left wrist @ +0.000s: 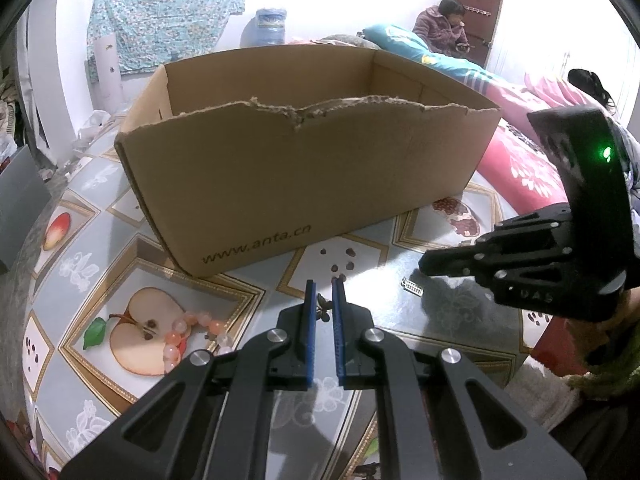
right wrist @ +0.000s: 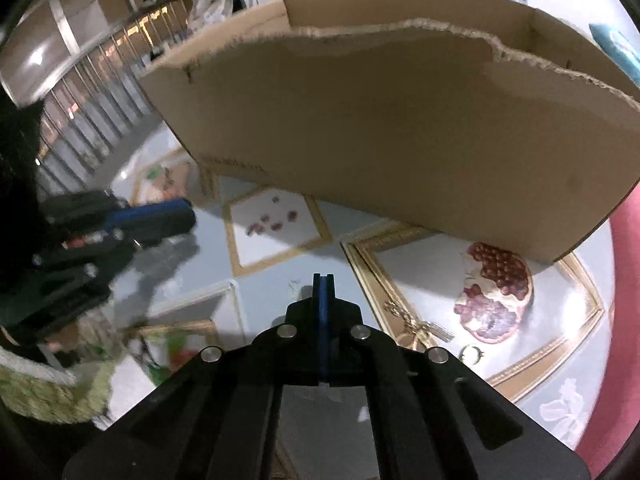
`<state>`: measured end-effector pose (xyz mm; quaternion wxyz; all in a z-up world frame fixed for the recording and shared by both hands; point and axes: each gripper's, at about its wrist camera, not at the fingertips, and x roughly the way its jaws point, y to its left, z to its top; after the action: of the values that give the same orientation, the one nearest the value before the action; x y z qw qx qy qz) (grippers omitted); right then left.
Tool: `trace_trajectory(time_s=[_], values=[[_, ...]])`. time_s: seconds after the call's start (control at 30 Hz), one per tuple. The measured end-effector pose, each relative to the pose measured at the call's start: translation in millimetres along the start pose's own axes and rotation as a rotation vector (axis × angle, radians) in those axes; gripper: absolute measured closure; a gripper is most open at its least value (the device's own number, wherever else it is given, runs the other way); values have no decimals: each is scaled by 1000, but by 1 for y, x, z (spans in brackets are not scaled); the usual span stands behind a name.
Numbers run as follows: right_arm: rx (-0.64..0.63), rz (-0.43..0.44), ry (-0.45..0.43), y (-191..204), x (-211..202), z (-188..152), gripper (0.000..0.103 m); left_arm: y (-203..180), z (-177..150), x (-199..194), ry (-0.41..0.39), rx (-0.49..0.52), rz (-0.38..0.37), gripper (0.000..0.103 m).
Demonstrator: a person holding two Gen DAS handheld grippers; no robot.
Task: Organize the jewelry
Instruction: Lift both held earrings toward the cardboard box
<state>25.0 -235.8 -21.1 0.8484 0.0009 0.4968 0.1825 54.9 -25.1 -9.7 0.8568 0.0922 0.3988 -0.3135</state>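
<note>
An open cardboard box (left wrist: 304,168) stands on the fruit-print tablecloth (left wrist: 96,216); it also fills the top of the right wrist view (right wrist: 400,128). My left gripper (left wrist: 325,285) is narrowly open around a small dark butterfly-shaped trinket (left wrist: 322,309) lying between its blue pads. A pink bead bracelet (left wrist: 188,330) lies to its left. A small silver clip (left wrist: 412,286) lies to its right, just in front of my right gripper (left wrist: 430,266). In its own view my right gripper (right wrist: 323,277) is shut and empty. A gold chain (right wrist: 404,316) and a ring (right wrist: 471,354) lie to its right.
The table edge curves at the right, with a red patterned bedspread (left wrist: 516,172) beyond. A person (left wrist: 444,26) sits far behind the box. A blue water bottle (left wrist: 270,26) stands behind the box. My left gripper shows blurred at the left of the right wrist view (right wrist: 152,216).
</note>
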Motion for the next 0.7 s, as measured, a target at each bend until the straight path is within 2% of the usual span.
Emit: trace_trajectory(time_s=[0.13, 0.33, 0.43, 0.5, 0.63, 0.7], values=[[-35, 25, 18, 15, 5, -1, 103, 0, 0, 0, -1, 0, 0, 96], [-54, 116, 25, 31, 9, -2, 103, 2, -1, -2, -5, -8, 1, 96], [-83, 90, -2, 27, 1, -1, 95, 3, -2, -2, -5, -12, 2, 96], [-86, 63, -17, 23, -3, 1, 77, 4, -2, -2, -5, -16, 1, 96], [-81, 26, -17, 22, 2, 2, 75, 5, -3, 0, -2, -21, 0, 96], [-111, -19, -20, 28, 6, -1, 80, 5, -3, 0, -1, -22, -1, 96]])
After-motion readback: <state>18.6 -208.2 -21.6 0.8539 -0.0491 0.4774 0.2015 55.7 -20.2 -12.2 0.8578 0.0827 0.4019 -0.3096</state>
